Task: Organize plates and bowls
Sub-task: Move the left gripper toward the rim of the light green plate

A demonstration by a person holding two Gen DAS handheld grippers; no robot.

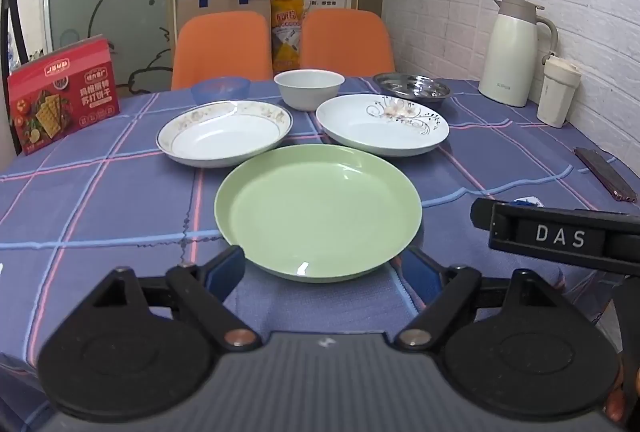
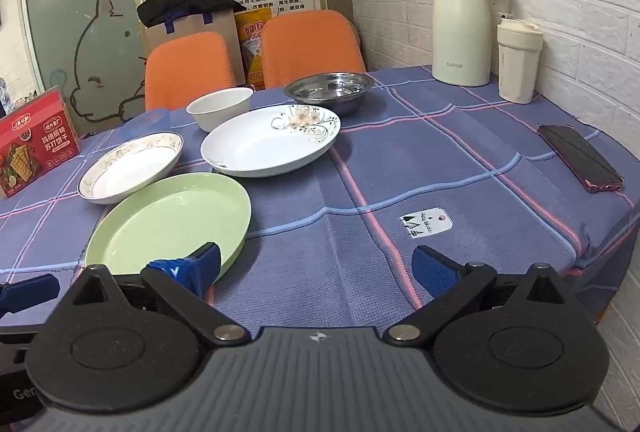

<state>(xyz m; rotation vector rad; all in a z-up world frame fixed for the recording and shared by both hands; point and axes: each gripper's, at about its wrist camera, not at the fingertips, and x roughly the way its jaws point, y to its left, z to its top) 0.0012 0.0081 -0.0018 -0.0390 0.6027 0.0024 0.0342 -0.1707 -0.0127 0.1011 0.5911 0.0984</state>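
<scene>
Green plate dead ahead of L tongs, off to the left of R tongs; nothing gripped yet.

Round pale-green plastic plate (image 1: 318, 210) lies flat on the blue checked tablecloth (image 2: 420, 160), near rim just between the L gripper (image 1: 320, 268) fingertips, so L is nearer; being round, no long axis to line up w/; both sets of tongs spread wide, empty; R gripper (image 2: 316, 268) faces bare cloth, its left pad overlapping the plate's near-right rim in view, contact unclear. Beyond: gold-rimmed white deep plate (image 1: 224, 132), floral white plate (image 1: 382, 126), white ceramic bowl (image 1: 309, 88), translucent blue bowl (image 1: 220, 88), steel dish (image 1: 414, 88); all separate, unstacked. Likely next: L eases fwd onto the rim.
</scene>
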